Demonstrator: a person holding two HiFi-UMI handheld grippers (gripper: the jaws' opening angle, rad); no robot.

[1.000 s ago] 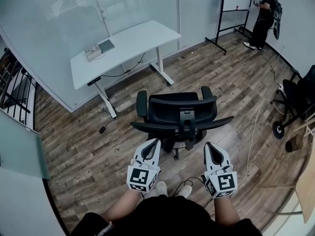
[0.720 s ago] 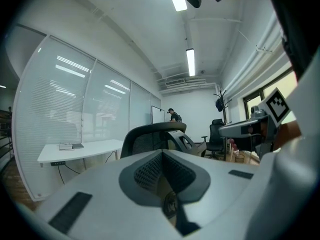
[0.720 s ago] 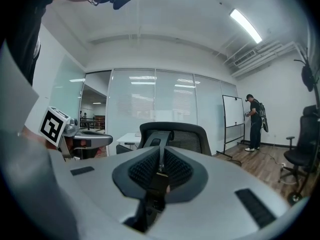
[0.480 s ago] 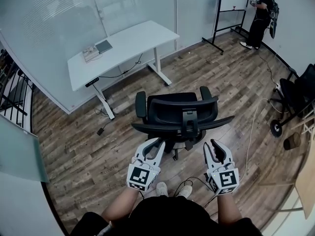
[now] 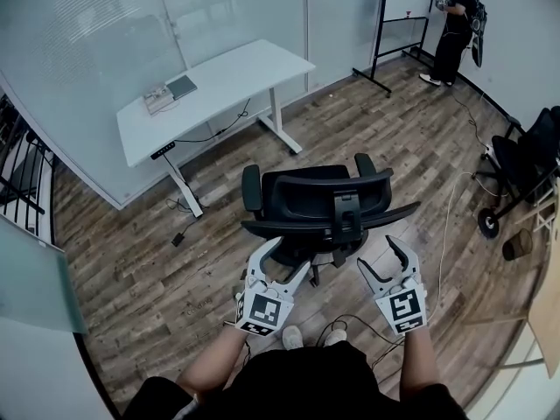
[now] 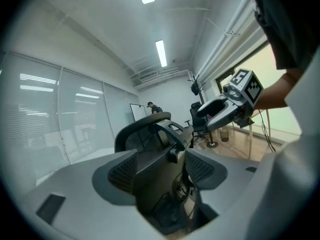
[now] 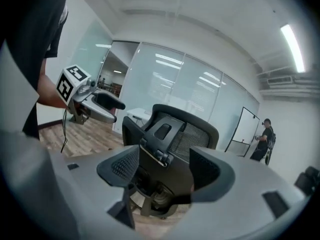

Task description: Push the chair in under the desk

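Note:
A black office chair [image 5: 315, 204] stands on the wood floor with its back toward me, a stretch in front of the white desk [image 5: 219, 81] by the glass wall. My left gripper [image 5: 289, 256] and right gripper [image 5: 378, 254] hover just behind the chair's backrest, a little apart from it. Both jaws have just been opening and stand open with nothing between the pads. The left gripper view looks along its jaws [image 6: 160, 174] at the chair back [image 6: 150, 149], with the right gripper [image 6: 220, 115] beside it. The right gripper view shows the chair back [image 7: 185, 129] and the left gripper [image 7: 100, 104].
A tablet and small items [image 5: 171, 90] lie on the desk. A person [image 5: 455, 16] stands at the far right by a whiteboard stand [image 5: 394, 24]. Another black chair [image 5: 525, 160] and a small bin [image 5: 516, 245] are at the right. A cable [image 5: 446, 234] runs over the floor.
Both grippers went from shut to open and rolled on their wrists. The right one sank slightly. The chair has stayed where it was.

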